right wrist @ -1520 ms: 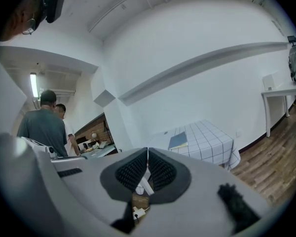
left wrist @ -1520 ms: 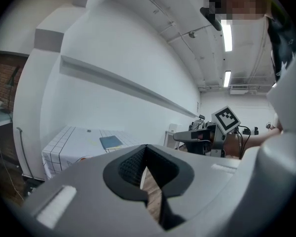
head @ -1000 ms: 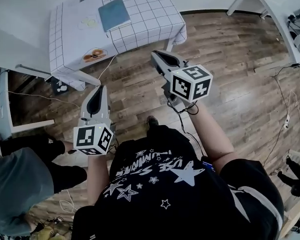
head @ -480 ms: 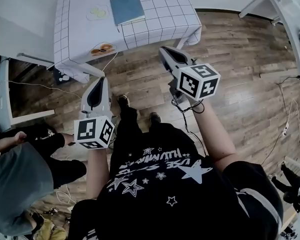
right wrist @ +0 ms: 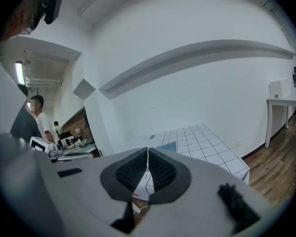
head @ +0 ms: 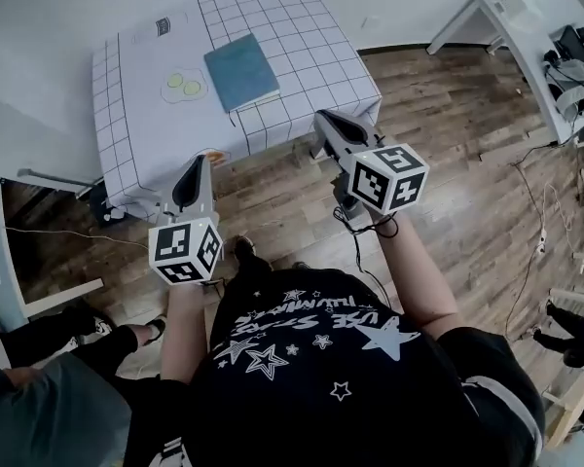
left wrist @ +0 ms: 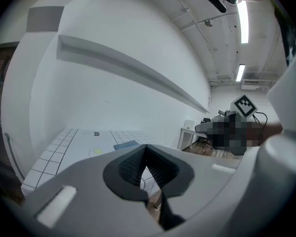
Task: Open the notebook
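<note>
A closed blue-green notebook (head: 243,71) lies flat on the table (head: 136,115) with the white grid cloth; it also shows as a thin slab in the left gripper view (left wrist: 126,144) and the right gripper view (right wrist: 168,146). My left gripper (head: 193,168) hovers at the table's near edge, jaws shut and empty, its dark pads meeting (left wrist: 146,149). My right gripper (head: 323,120) is held over the floor beside the table's near right corner, also shut with nothing between the pads (right wrist: 148,151). Both point toward the table, short of the notebook.
Yellow-green circles (head: 183,84) are printed on the cloth left of the notebook, and an orange print (head: 217,155) sits on its hanging front. A white desk (head: 487,13) stands at the upper right. Another person (head: 29,397) sits at the lower left. Cables lie on the wooden floor.
Both grippers have moved forward to the table; the left one has reached its near edge. The seated person's legs have pulled back to the lower left.
</note>
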{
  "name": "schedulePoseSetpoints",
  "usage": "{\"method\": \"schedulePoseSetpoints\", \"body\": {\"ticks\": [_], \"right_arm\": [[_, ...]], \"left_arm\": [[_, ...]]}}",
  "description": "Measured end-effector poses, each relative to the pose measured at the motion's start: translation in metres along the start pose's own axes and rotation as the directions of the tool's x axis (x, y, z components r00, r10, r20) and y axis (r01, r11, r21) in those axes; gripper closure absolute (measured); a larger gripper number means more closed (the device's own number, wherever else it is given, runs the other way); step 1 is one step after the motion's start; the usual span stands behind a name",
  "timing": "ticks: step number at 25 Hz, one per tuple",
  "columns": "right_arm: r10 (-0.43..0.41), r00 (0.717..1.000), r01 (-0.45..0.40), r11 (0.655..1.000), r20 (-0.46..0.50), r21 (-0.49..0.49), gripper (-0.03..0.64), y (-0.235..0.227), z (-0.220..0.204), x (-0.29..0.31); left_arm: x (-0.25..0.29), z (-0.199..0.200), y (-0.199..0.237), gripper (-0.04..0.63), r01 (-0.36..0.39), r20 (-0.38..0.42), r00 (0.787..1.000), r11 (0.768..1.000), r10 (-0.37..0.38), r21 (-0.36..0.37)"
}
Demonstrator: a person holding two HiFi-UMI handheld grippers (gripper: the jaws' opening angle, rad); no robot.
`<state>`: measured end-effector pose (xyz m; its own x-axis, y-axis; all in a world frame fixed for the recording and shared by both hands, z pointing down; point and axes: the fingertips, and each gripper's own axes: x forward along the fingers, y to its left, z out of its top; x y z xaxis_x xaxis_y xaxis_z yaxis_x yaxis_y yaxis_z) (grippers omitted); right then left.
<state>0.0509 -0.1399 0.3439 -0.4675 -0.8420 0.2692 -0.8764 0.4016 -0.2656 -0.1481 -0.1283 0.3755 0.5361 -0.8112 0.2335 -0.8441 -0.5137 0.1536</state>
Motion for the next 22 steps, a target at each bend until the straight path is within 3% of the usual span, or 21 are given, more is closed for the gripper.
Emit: {"method": "schedulePoseSetpoints", "body": {"ticks": [8, 16, 22], "right_arm": [[-0.062, 0.998, 0.062, 0.998, -0.015, -0.002, 0.6, 0.007, 0.011, 0.056], [-0.143, 0.99, 0.143, 0.99, -0.005, 0.007, 0.6, 0.006, 0.021, 0.095], [-0.174, 0.984, 0.176, 0.984, -0.048, 0.031, 0.6, -0.004, 0.004, 0.1]], "left_arm": [[0.03, 0.012, 0.053, 0.586, 0.059, -0.015, 0.998, 0.996, -0.058, 0.067], [0.042, 0.002, 0.1, 0.586, 0.115, -0.046, 0.992, 0.993, -0.115, -0.01], [0.062, -0.002, 0.091, 0.584, 0.172, -0.061, 0.983, 0.985, -0.174, -0.032]]}}
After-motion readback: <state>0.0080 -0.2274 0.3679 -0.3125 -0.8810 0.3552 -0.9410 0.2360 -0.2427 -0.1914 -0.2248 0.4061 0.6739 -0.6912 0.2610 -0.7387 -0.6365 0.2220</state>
